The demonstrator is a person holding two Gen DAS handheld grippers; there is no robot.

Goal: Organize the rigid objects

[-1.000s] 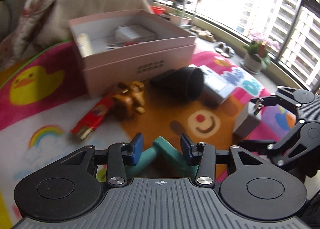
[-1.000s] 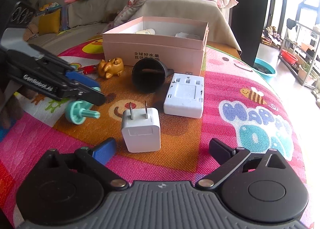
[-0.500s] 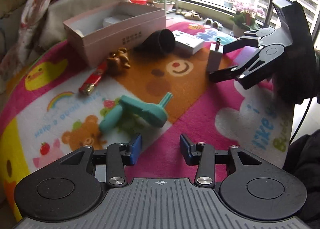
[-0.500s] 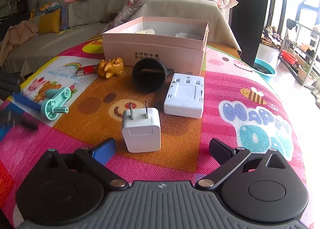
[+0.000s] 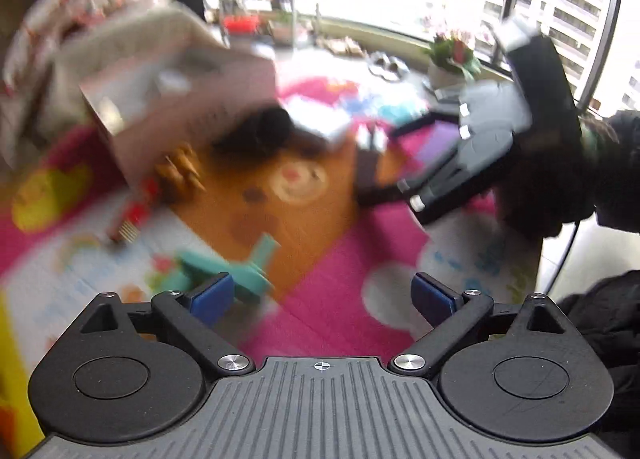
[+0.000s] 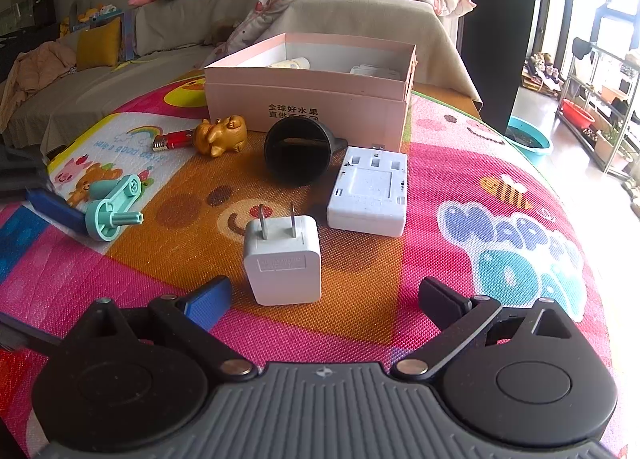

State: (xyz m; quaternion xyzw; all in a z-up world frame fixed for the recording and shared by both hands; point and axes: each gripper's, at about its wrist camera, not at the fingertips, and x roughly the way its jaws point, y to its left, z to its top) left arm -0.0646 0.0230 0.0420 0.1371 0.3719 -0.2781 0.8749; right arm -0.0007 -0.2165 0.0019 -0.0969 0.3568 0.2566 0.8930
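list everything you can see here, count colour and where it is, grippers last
pink box: 1, pink, open, back of the mat, some pale items inside
white charger plug: 1, white, prongs up, just ahead of the right gripper
white flat block: 1, white, right of the plug
black cup: 1, black, on its side before the box
gold figurine: 1, gold, left of the cup
red lighter: 1, red, left of the figurine
teal crank handle: 1, teal, left part of the mat
play mat: 1, pink and orange, under everything
left gripper: 1, black, blue pads, jaws opening, nothing between them
right gripper: 1, black, open
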